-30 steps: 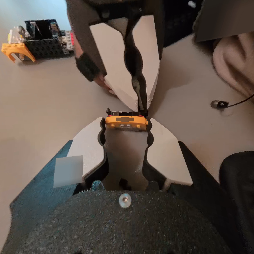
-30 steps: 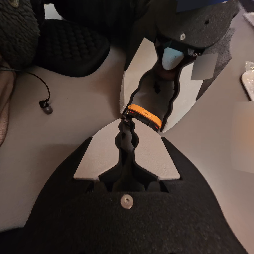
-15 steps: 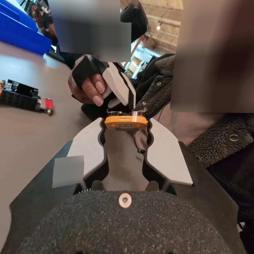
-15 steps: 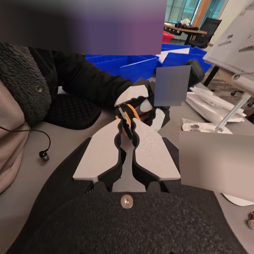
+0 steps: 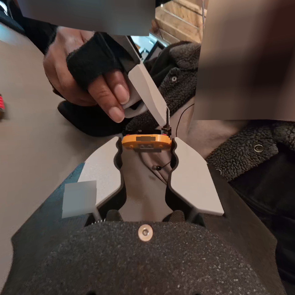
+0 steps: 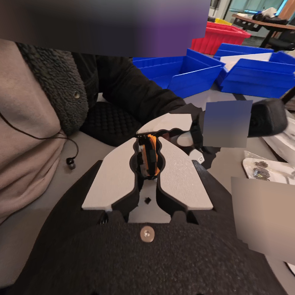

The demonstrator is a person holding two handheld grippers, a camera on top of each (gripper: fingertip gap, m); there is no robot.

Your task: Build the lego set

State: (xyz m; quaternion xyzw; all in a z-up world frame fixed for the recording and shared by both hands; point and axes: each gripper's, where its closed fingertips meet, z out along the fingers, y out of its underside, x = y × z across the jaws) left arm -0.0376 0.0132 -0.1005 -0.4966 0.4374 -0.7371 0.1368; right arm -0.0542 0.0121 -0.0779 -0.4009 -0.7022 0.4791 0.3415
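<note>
Orange lego sub-assembly (image 5: 146,141) at frame centre in left wrist view, lifted off table, pinched across its ends between tips of left gripper (image 5: 146,142). Right gripper (image 5: 166,126) coming down from upper centre, tips pressed together on small black piece (image 5: 166,129) at right rear corner of the assembly. Hand (image 5: 83,75) with black fingerless glove in upper left, driving that gripper.

In right wrist view, right gripper (image 6: 147,141) near-closed at tips, same orange-and-black assembly (image 6: 148,158) seen end-on through gap behind the tips (exact contact point hidden by the fingers). Earbud (image 6: 71,162) on cord at left on table (image 6: 89,156), blue bins (image 6: 199,75) upper right, bag of parts (image 6: 261,169) at right edge.

Likely step: seating the small black piece onto the assembly. To do well:
- keep left clamp firm and level, no twisting
- push straight down along stud axis, not sideways (slender piece, probably tips easily)
- release right only once seated flush
- risk: assembly pivoting between left tips under off-centre push.
</note>
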